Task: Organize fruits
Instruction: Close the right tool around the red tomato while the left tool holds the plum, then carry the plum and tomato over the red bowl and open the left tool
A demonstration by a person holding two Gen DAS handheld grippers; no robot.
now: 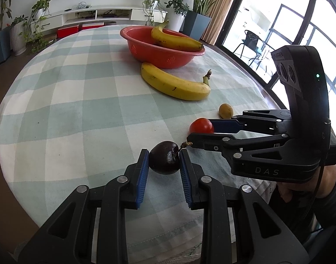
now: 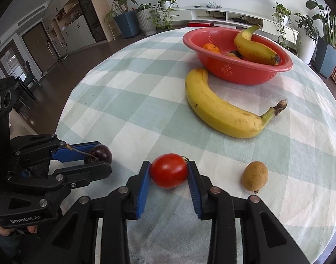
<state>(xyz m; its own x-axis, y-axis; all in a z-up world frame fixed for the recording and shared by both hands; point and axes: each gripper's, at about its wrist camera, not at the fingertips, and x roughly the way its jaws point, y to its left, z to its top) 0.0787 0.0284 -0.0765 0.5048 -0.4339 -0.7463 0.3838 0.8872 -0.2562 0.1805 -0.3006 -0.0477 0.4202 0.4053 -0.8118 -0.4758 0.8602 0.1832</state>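
Glossy dark cherry (image 1: 165, 157) with thin stem, smooth red tomato (image 2: 169, 170) — left gripper (image 1: 164, 161) clamped on the cherry, right gripper (image 2: 169, 171) pinching the tomato, small tan fruit (image 2: 255, 176) just right of it

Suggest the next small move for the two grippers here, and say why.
Probably lift both and carry them toward the red bowl. The left gripper is shut on the dark cherry, and the right gripper has its pads against the tomato. Both fruits sit low at the tablecloth, so a lift should come first.
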